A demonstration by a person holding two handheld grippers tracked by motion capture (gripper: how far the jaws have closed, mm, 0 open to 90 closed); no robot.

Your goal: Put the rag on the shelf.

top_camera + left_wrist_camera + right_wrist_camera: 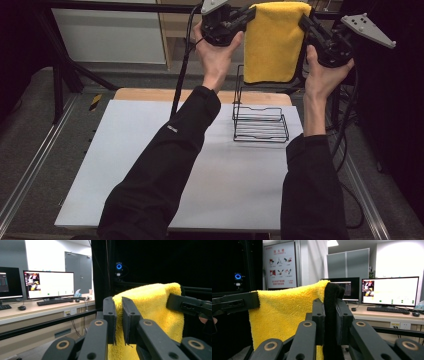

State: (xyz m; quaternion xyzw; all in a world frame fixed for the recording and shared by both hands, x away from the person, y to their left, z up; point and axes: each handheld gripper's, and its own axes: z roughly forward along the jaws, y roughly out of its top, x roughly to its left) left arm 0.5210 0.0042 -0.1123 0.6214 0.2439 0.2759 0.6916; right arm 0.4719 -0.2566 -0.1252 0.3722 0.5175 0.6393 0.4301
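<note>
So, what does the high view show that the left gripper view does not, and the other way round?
The high view shows the wire rack standing on the white table, and the person's black sleeves. The left gripper view shows a desk with a lit monitor and a keyboard. Both show the yellow towel held up by its top corners, with the left gripper and the right gripper each shut on it.

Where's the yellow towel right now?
High view, top centre: the yellow towel hangs between the left gripper and right gripper, above the wire rack.
</note>
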